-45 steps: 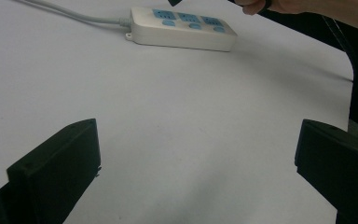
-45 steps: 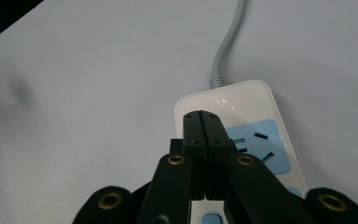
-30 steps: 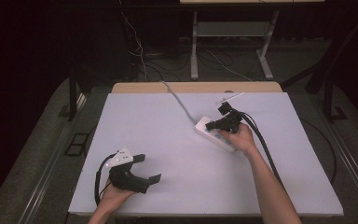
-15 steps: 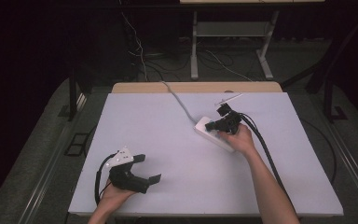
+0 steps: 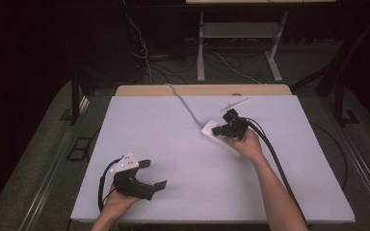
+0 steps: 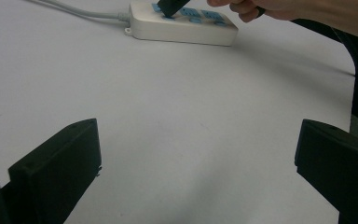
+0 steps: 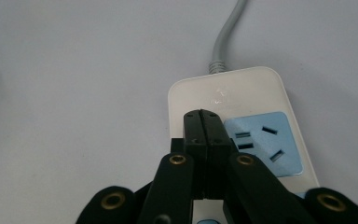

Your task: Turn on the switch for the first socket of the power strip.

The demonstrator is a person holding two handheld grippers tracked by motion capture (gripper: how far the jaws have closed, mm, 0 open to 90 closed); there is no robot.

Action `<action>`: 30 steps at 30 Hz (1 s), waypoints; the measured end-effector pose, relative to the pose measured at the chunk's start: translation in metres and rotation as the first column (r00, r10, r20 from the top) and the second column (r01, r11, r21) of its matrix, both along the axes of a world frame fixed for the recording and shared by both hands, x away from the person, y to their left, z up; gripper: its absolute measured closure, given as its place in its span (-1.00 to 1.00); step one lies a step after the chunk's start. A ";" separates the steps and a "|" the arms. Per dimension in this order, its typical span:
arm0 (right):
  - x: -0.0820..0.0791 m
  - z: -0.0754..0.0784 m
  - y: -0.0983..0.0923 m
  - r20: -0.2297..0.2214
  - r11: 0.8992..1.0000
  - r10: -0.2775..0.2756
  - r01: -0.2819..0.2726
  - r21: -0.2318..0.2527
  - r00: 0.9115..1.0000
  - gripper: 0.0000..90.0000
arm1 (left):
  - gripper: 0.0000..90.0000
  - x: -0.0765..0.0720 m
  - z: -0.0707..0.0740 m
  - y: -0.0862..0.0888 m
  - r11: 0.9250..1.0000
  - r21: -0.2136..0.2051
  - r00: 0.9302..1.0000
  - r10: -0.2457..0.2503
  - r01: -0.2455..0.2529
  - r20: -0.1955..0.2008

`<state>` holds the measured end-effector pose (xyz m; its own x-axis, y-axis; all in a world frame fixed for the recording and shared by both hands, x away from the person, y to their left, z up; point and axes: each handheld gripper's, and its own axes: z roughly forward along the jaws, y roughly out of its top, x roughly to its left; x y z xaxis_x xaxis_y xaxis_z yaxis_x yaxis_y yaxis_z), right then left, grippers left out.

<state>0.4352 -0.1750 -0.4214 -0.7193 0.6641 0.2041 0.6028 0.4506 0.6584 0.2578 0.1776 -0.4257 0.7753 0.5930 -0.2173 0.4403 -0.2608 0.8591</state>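
A white power strip (image 5: 210,134) with blue sockets lies right of the table's middle, and its grey cable (image 5: 183,103) runs off the far edge. My right gripper (image 5: 217,130) is shut with nothing between its jaws. Its tips rest on the strip's cable end (image 7: 228,91), just left of a blue socket (image 7: 261,140). The right gripper view shows the two jaws pressed flat together (image 7: 204,116). From the left gripper view, that black tip (image 6: 170,7) meets the strip (image 6: 182,30) from above. My left gripper (image 5: 154,174) sits open near the front left, its fingers (image 6: 56,163) wide apart over bare table.
A thin white object (image 5: 235,103) lies just behind the strip. The white tabletop (image 5: 173,144) has a wooden strip (image 5: 202,90) along its far edge. Black cables trail from the right gripper (image 5: 270,149) down the table's right side. Dark floor and a table frame lie beyond.
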 end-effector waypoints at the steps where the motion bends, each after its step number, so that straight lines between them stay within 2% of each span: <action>1: 0.000 0.000 0.000 0.002 1.000 0.003 -0.003 -0.001 1.000 1.00 | -1.00 0.000 0.000 0.000 1.000 0.000 1.000 0.001 -0.001 -0.001; 12: -0.001 -0.003 -0.002 0.012 1.000 -0.004 0.004 0.020 1.000 1.00 | -1.00 -0.001 -0.001 -0.003 1.000 0.004 1.000 -0.008 0.008 -0.007; 19: -0.004 -0.003 0.001 0.032 1.000 0.002 -0.002 -0.004 0.999 1.00 | -1.00 -0.001 -0.001 -0.003 1.000 0.008 1.000 -0.010 0.010 -0.007; 23: -0.002 -0.001 0.001 0.024 1.000 0.012 -0.012 -0.011 1.000 1.00 | -1.00 -0.001 -0.001 -0.002 1.000 0.003 1.000 -0.008 0.008 -0.006; 26: -0.001 0.001 0.004 0.017 0.999 0.023 -0.022 -0.043 1.000 1.00 | -1.00 0.000 -0.001 -0.002 1.000 0.005 1.000 -0.011 0.011 -0.007; 30: 0.002 0.002 0.004 -0.001 0.999 0.028 -0.028 -0.042 1.000 1.00 | -1.00 0.000 -0.001 -0.003 1.000 0.002 1.000 -0.013 0.013 -0.006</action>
